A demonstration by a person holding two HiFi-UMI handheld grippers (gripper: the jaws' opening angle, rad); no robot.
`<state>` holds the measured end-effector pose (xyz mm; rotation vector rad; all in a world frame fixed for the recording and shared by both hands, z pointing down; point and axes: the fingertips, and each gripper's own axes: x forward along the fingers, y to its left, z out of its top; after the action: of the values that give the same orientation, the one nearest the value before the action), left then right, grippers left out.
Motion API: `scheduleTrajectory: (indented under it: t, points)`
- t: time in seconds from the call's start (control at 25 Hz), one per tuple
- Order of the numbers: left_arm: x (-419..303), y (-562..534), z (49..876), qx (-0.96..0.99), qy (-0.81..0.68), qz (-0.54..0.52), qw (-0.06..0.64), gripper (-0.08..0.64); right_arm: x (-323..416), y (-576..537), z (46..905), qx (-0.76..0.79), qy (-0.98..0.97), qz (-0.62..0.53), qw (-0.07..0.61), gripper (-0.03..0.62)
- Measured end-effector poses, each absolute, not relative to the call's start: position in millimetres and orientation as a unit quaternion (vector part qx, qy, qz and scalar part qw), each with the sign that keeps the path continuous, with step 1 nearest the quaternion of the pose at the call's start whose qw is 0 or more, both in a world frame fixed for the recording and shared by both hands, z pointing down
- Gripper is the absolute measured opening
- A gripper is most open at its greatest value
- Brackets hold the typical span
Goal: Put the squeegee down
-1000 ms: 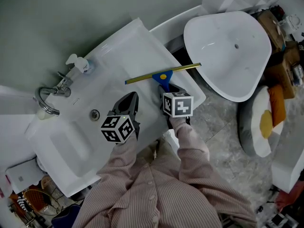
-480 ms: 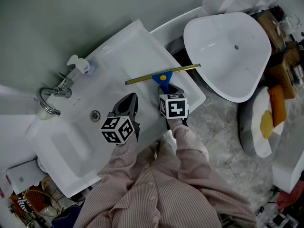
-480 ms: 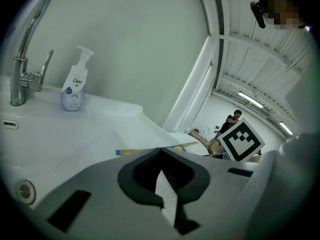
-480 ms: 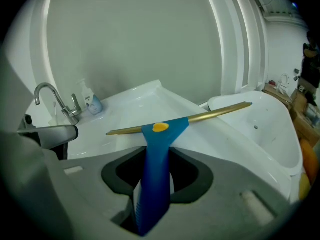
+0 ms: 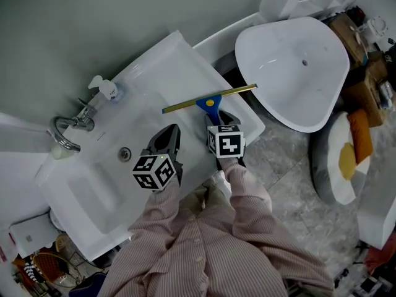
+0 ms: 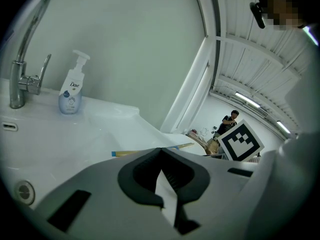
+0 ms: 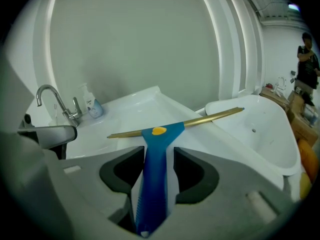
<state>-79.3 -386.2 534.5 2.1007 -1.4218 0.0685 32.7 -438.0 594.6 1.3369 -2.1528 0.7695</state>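
Observation:
The squeegee (image 5: 209,103), with a blue handle, a yellow dot and a long brass-coloured blade, lies on the flat right part of the white washbasin top (image 5: 167,67). Its blade end pokes over the edge. My right gripper (image 5: 216,119) straddles the handle (image 7: 156,154). Its jaws are opening, and a pale gap shows between the handle and the right pad. My left gripper (image 5: 168,132) hovers over the basin top to the left, its fingertips (image 6: 160,151) together and nothing in them.
A chrome faucet (image 5: 67,130) and a pump soap bottle (image 5: 105,88) stand at the basin's back left, and the drain (image 5: 124,154) is near the left gripper. A white tub (image 5: 291,67) sits to the right, with a fried-egg cushion (image 5: 343,159) on the floor.
The right gripper's marker cube has turned a little and shifted slightly left. The squeegee lies where it was on the basin top. The left gripper has not moved.

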Motion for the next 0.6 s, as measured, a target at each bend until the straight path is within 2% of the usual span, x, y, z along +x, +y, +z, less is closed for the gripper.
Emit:
scheduleTrajectory:
  t: [0.4, 0.6]
  points:
    - [-68.8, -371.4, 517.1, 0.806, -0.520, 0.019, 0.280, -0.002, 39.5, -425.3, 551.5, 0.509, -0.811, 0.230, 0.172, 0.164]
    - [-65.1, -359.4, 501.8, 0.815, -0.517, 0.015, 0.262, -0.002, 41.5, -410.3, 531.5, 0.496, -0.829, 0.205, 0.159, 0.122]
